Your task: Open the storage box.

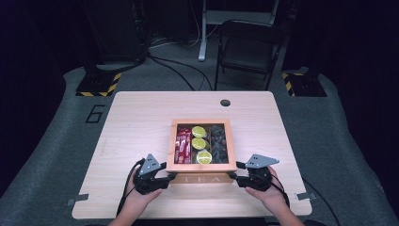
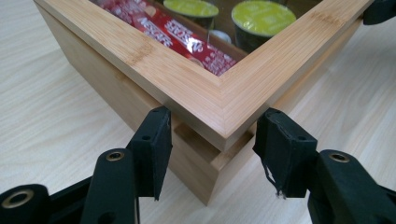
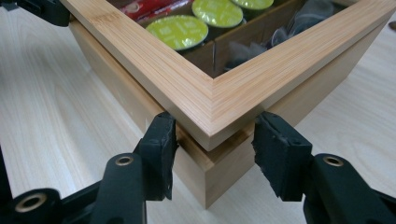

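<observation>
Fingers (image 2: 152, 149) astride tea box (image 1: 201, 165) corners

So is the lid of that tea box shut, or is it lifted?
Lifted slightly. In both gripper views a dark gap shows under the lid at the near corners of the tea box.

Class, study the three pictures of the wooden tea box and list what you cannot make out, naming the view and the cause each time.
- Dark items in the right compartment of the tea box: high view, too small and dark.
- Print on the red sachets: left gripper view, partly covered by the lid frame.
- Far green capsule: right gripper view, cut off by the top edge.
- Whether the left hand-held gripper presses the corner: unclear.
</observation>
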Tool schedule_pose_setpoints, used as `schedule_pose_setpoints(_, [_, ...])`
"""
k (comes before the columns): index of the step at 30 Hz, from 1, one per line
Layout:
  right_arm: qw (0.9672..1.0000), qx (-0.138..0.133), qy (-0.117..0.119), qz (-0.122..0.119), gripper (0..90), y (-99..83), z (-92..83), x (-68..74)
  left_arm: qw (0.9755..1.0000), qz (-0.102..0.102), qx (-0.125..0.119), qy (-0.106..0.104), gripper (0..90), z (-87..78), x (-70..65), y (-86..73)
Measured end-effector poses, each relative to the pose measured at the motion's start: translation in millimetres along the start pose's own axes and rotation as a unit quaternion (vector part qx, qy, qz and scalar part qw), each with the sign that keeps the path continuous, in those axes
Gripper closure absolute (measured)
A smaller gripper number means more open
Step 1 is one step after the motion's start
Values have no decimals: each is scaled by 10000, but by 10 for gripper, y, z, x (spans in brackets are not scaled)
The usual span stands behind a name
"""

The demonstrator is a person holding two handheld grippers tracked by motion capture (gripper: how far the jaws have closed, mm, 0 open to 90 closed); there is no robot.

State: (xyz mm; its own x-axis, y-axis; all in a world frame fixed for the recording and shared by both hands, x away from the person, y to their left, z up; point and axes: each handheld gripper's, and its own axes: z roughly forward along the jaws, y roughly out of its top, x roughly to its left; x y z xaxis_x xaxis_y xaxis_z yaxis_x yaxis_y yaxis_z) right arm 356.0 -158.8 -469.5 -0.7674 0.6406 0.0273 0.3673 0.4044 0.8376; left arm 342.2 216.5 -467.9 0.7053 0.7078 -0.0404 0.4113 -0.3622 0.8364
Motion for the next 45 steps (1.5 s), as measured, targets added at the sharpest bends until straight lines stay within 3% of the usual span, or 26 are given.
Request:
schedule_pose_setpoints(7, [9998,-152,-57,117,489,138,-40,-15,9997,-183,-159,21,453,-71,9,133])
schedule_pose_setpoints(11, [9991,-240,-28,361,489,245,-92,-46,9996,-197,-150,113,454,-114,29,236])
schedule_pose_setpoints(13, [9990,-260,-45,359,489,270,-104,-56,9995,-179,-170,185,454,-132,47,293])
schedule_pose_setpoints(14, [9990,-266,-63,362,489,298,-117,-67,9992,-266,-199,203,454,-143,46,329])
schedule_pose_setpoints(17, [9987,-297,-144,376,490,398,-136,-109,9990,-136,-285,302,454,-179,63,428])
schedule_pose_setpoints(21, [9985,-373,-248,309,488,525,-174,-149,9987,-36,-325,382,455,-225,88,565])
schedule_pose_setpoints(25, [9985,-416,-321,143,484,666,-232,-166,9984,-160,-411,344,455,-246,132,660])
schedule_pose_setpoints(45, [9974,-509,-489,-127,446,1021,-297,-205,9975,-59,-497,507,465,-289,218,1000])
